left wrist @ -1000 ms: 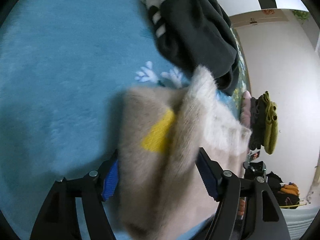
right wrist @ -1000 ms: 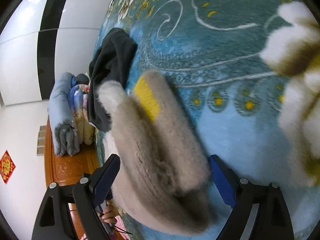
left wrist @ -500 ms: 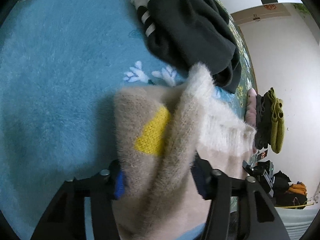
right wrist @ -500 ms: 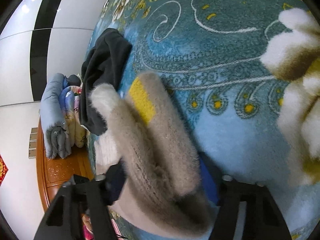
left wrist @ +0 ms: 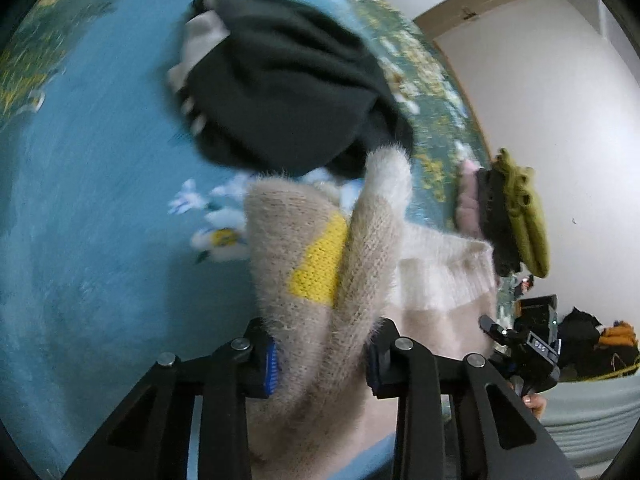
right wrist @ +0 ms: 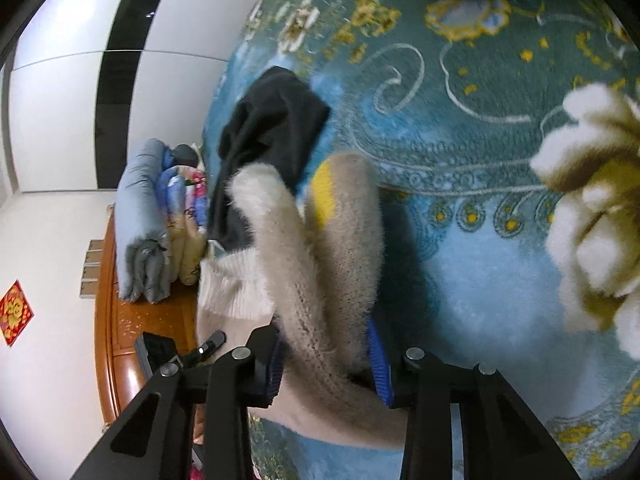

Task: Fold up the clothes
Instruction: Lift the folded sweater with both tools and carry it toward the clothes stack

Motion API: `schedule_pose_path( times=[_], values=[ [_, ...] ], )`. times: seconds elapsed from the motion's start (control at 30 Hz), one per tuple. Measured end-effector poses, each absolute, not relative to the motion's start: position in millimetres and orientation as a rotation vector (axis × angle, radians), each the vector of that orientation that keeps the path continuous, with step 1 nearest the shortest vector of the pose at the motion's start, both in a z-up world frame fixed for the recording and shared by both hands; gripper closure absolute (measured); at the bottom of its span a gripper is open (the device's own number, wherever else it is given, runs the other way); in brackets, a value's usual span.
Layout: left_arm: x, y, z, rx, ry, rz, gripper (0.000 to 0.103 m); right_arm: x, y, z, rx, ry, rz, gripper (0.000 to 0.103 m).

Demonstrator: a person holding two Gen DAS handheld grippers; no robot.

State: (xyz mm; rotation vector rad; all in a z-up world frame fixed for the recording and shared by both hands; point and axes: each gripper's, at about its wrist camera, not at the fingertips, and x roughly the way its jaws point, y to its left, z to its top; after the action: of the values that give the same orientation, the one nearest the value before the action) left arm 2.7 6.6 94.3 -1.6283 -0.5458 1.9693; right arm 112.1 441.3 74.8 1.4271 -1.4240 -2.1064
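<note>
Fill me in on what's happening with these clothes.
A person is folding laundry on a blue floral blanket with two handheld grippers. Both the left gripper and the right gripper are clamped on a fuzzy beige sweater with a yellow patch. A dark garment lies crumpled just beyond it, and folded clothes are stacked at the blanket's edge.

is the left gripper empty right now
No, the left gripper is shut on the fuzzy beige sweater, whose knit with a yellow patch is bunched between its blue-padded fingers above the blue carpet.
</note>
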Motion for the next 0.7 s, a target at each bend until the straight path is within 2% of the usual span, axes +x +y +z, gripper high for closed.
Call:
schedule_pose_path(
  times=[0.23, 0.5, 0.7],
  values=[
    [-7, 71, 169, -1.428, -0.472, 1.928, 0.070, 125, 477, 136, 1.282, -1.389, -2.183, 0.065],
    [-53, 201, 264, -1.202, -0.376, 1.780, 0.070, 127, 575, 267, 1.025, -1.261, -2.431, 0.065],
    [-90, 304, 310, -1.107, -0.294, 1.699, 0.070, 117, 660, 330, 0.929, -1.241, -2.563, 0.065]
  ],
)
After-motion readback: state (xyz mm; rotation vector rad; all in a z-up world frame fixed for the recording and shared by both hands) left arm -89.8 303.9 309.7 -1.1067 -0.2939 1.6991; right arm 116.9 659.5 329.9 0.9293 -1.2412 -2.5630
